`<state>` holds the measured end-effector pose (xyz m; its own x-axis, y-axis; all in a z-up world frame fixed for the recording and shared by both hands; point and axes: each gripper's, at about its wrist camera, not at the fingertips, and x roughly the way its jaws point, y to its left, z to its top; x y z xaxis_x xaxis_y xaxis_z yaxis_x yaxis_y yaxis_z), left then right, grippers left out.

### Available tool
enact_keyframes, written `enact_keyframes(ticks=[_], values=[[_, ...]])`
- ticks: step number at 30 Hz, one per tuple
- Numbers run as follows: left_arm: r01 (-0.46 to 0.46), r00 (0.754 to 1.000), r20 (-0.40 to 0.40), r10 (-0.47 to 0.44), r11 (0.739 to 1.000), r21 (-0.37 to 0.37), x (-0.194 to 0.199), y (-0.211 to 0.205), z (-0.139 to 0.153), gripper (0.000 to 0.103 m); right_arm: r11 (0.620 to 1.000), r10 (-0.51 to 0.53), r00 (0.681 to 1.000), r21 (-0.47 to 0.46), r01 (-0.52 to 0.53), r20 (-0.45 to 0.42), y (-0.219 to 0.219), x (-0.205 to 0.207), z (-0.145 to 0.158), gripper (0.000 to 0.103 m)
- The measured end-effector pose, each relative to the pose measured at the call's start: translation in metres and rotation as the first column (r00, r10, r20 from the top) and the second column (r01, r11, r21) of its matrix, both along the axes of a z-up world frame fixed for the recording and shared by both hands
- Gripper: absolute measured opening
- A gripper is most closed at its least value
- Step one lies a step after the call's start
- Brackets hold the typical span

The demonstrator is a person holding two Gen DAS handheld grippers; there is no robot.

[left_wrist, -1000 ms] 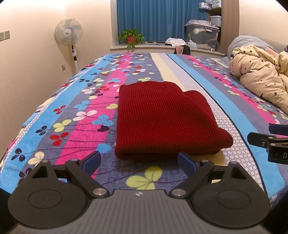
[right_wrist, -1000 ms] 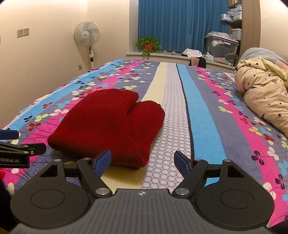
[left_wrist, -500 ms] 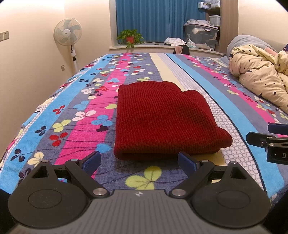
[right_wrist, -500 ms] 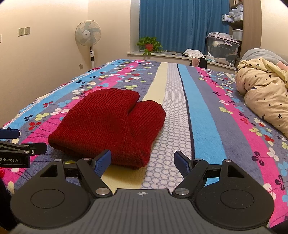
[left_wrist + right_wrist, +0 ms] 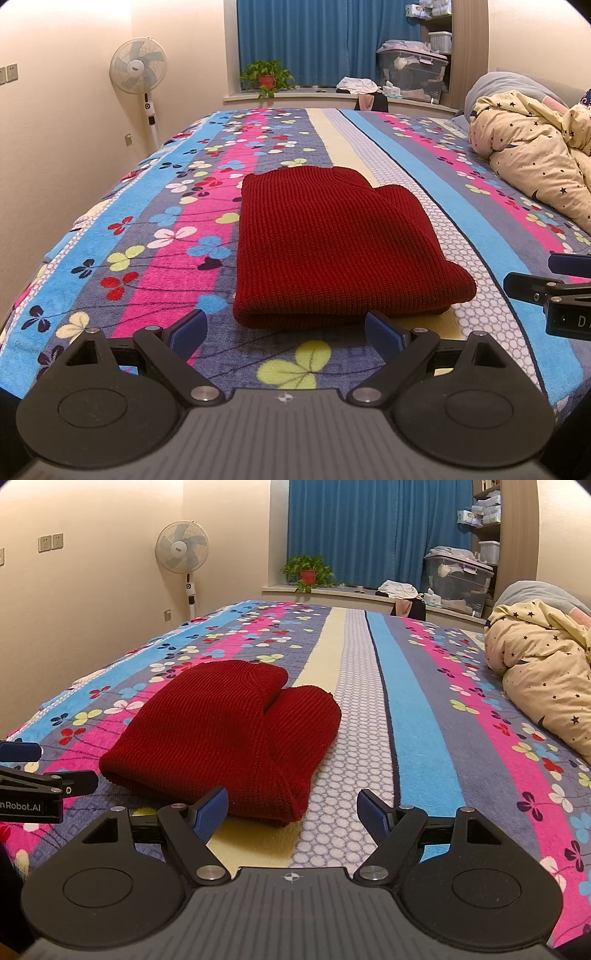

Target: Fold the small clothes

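Folded dark-red knit garment (image 5: 332,247) lying flat on the striped, flower-patterned bedspread (image 5: 159,236), layered edges stacked at its near end, ribbed texture visible. It rests just ahead of the left gripper (image 5: 286,334), whose blue-padded jaws stand wide apart and empty. The right gripper (image 5: 291,808), likewise spread and empty, has the garment's near corner ahead and to its left. Far beyond both grippers, a clear lidded storage bin (image 5: 458,585) holds pale items, too indistinct to identify; a potted plant (image 5: 308,572) stands on the windowsill.
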<state>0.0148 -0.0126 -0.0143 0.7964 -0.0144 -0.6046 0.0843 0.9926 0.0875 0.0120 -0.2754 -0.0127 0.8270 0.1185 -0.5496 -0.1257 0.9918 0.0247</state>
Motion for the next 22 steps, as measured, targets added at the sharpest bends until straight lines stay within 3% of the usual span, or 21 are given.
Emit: enact_keyframes(ticks=[22], values=[[0.010,1.000,0.002,-0.010,1.000,0.002,0.0003,0.0011,0.0009,0.095,1.000,0.000,1.000,-0.002,0.000,0.000,0.0019,-0.0005,0.0001,0.078]])
